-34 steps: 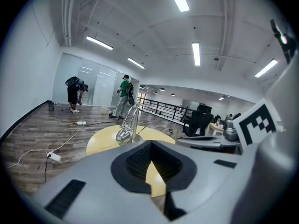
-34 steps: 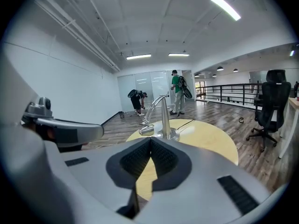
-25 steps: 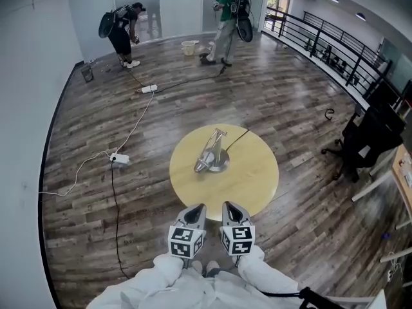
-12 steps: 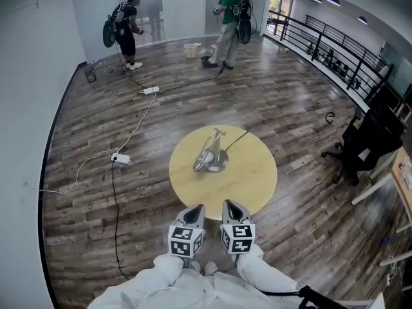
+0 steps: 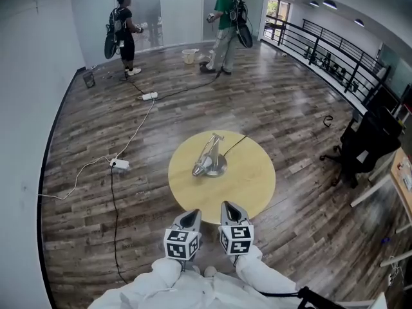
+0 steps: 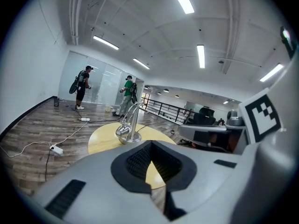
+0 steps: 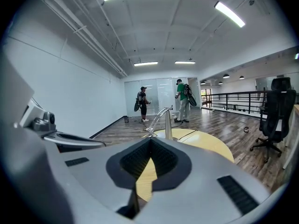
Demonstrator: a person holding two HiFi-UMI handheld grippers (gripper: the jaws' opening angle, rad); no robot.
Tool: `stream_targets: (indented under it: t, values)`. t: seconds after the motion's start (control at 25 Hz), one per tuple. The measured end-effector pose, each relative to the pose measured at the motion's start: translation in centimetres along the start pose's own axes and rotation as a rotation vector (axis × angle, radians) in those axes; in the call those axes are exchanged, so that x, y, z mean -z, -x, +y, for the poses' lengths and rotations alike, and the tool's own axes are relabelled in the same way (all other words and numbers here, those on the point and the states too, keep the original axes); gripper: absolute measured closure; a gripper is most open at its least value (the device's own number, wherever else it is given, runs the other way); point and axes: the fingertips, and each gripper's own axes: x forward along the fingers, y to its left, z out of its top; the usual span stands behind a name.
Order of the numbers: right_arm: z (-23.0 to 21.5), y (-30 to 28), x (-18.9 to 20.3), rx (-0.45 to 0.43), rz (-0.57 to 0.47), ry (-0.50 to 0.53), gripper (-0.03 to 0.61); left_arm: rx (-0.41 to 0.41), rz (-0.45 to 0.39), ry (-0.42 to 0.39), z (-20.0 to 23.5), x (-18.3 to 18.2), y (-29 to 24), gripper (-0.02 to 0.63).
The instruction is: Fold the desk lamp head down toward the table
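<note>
looking down from the head camera at a round yellow table point(image 5: 257, 192) on a wood-plank floor. the desk lamp point(image 5: 210, 154) stands about at the centre of the table, a touch toward its far edge, on a round metal base point(image 5: 219, 167). its thin cord point(image 5: 235, 139) runs off over the far edge. the arm arches up from the base, and the lamp head point(image 5: 200, 170) hangs at the base's left, low and close to the table top. i cannot tell whether it touches.

my left gripper point(image 5: 191, 215) and right gripper point(image 5: 230, 206) sit side by side just short of the table's near edge, well apart from the lamp. both have their jaws pressed together with nothing between them, and both point toward the lamp. two people point(image 5: 223, 24) work at the far end of the room, and a power strip point(image 5: 120, 164) lies on the floor left of the table.

my reading: the head looks mostly folded down, so this is either the approach or a check on the fold. if more folding is needed, i would reach over the near edge, spread one gripper's jaws, pinch the head or upper arm and press it down gently, steadying the base with the other gripper.
</note>
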Motion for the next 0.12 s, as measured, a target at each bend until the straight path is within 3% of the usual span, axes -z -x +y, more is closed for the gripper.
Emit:
stream_targets:
  t: [0.12]
  values:
    - [-0.16,0.0,-0.03,0.011,-0.003,-0.002,0.566,0.001,-0.004,-0.006,0.13,-0.01,0.01,0.614]
